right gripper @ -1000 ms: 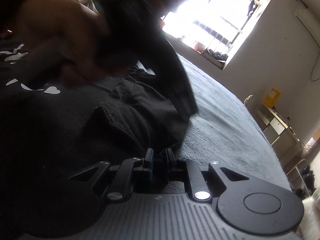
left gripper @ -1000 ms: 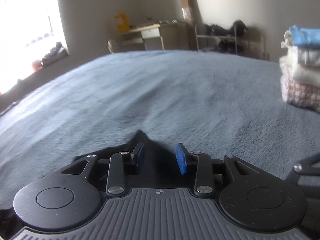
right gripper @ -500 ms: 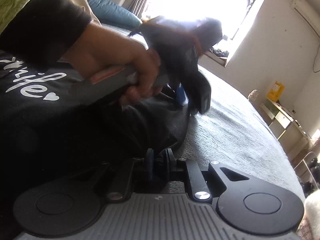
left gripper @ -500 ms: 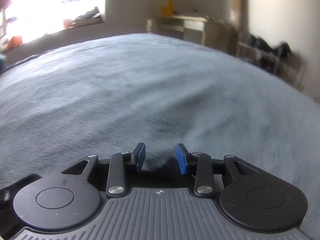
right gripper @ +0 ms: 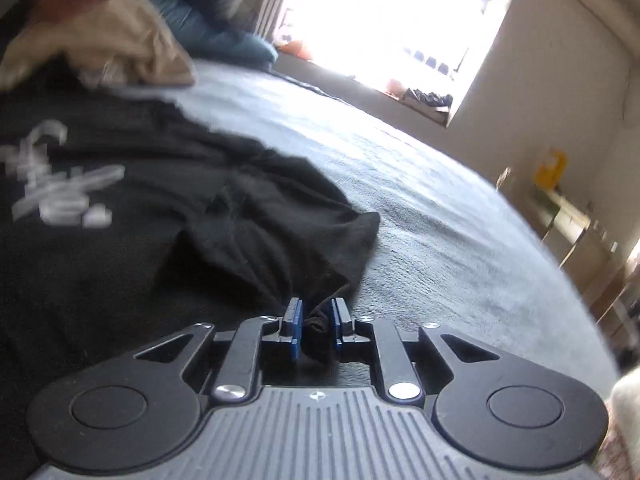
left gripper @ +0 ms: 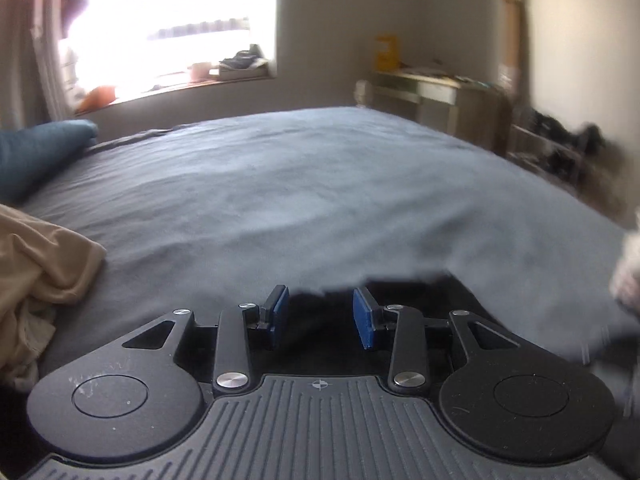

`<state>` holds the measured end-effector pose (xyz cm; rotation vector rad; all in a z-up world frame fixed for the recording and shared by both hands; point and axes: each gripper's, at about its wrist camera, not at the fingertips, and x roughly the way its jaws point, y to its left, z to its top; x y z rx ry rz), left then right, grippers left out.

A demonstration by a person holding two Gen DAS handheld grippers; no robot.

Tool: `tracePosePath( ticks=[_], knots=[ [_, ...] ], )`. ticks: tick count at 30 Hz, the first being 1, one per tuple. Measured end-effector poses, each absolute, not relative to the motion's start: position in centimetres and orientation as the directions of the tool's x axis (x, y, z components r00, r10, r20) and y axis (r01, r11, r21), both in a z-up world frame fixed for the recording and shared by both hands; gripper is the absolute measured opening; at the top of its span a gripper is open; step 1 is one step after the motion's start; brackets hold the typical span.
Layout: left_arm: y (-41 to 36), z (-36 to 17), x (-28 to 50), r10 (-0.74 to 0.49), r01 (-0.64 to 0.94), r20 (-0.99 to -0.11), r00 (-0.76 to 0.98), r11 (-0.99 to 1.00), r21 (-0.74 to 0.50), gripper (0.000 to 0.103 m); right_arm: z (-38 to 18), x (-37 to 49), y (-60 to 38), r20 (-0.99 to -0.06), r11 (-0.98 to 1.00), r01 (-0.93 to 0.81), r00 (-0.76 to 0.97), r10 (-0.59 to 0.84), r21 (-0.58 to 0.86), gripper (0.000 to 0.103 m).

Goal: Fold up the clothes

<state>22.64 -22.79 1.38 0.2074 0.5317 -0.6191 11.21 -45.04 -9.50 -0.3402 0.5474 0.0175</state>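
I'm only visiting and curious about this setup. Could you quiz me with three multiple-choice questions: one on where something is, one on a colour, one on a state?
1. Where does the tan garment lie? A on the desk; B on the bed; C on the windowsill.
2. The lettering on the black shirt is: A red; B yellow; C white.
3. The left gripper is: A open; B clamped on cloth; C out of view.
Answers: B, it lies crumpled on the bed; C, pale print on dark cloth; A, its jaws stand apart.
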Motion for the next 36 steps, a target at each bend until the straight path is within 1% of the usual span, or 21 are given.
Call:
tracePosePath(
  ticks=[2,5,7,9,12,14,17,20,21,23,26,30,33,36],
  knots=[
    [-24.4,-0.6,20.2,-0.545,0.676,-0.534,0.646,0.733,0.07,0.035,-7.7,10.6,-46.4,-0.496,0.967,-0.074,0.866,-0.058,-0.242,0.018],
    [-27.2,-3.5,17.2,-0.598,0.769,-0.53,0.601,0.613,0.181,0.035,-4.9,10.7,-48.3,-0.482,0.992,-0.046,0.876,-0.015,-0.115,0.018],
    [-29.3,-5.4,15.5,-0.623,0.81,-0.532,0.574,0.526,0.259,0.035,-3.7,12.5,-49.1,-0.504,0.998,-0.041,0.864,0.016,-0.037,0.018],
    [-30.9,-6.8,14.3,-0.642,0.835,-0.538,0.547,0.46,0.3,0.035,-3.2,15.0,-49.3,-0.527,0.999,-0.038,0.849,0.039,0.011,0.018],
    [-32.0,-8.1,13.6,-0.642,0.856,-0.566,0.517,0.399,0.328,0.035,-3.9,19.1,-49.1,-0.583,0.992,-0.069,0.804,0.12,0.11,0.018],
    [-32.0,-8.6,13.5,-0.645,0.859,-0.568,0.512,0.387,0.335,0.035,-5.5,21.2,-48.7,-0.629,0.989,-0.068,0.765,0.137,0.132,0.018],
    [-31.2,-8.1,14.6,-0.658,0.875,-0.581,0.479,0.41,0.256,0.035,-8.1,22.9,-49.3,-0.693,0.991,0.009,0.716,0.088,0.135,0.018],
    [-29.3,-6.7,15.5,-0.688,0.883,-0.58,0.436,0.451,0.129,0.036,-8.0,21.8,-51.2,-0.679,0.971,0.11,0.731,0.067,0.213,0.018],
    [-28.2,-6.1,15.7,-0.705,0.883,-0.568,0.424,0.462,0.085,0.036,-7.8,21.4,-51.8,-0.674,0.962,0.131,0.736,0.067,0.238,0.018],
    [-25.8,-5.0,15.7,-0.725,0.868,-0.539,0.429,0.496,0.024,0.041,-6.2,20.4,-51.9,-0.657,0.955,0.12,0.749,0.092,0.271,0.019],
    [-21.5,-3.4,15.9,-0.729,0.819,-0.512,0.453,0.567,-0.083,0.044,-3.2,19.4,-50.4,-0.647,0.971,0.096,0.759,0.071,0.22,0.02],
    [-15.0,-2.1,15.4,-0.699,0.704,-0.49,0.521,0.676,-0.215,0.051,0.1,18.9,-46.4,-0.632,0.978,0.032,0.767,0.109,0.207,0.02],
    [-9.5,-2.2,15.1,-0.618,0.566,-0.491,0.614,0.778,-0.273,0.053,2.3,19.0,-42.5,-0.624,0.979,-0.026,0.766,0.151,0.205,0.021],
    [-3.8,-3.1,15.3,-0.51,0.387,-0.495,0.703,0.859,-0.335,0.054,3.6,19.7,-37.4,-0.621,0.971,-0.096,0.754,0.213,0.217,0.028]
  ],
)
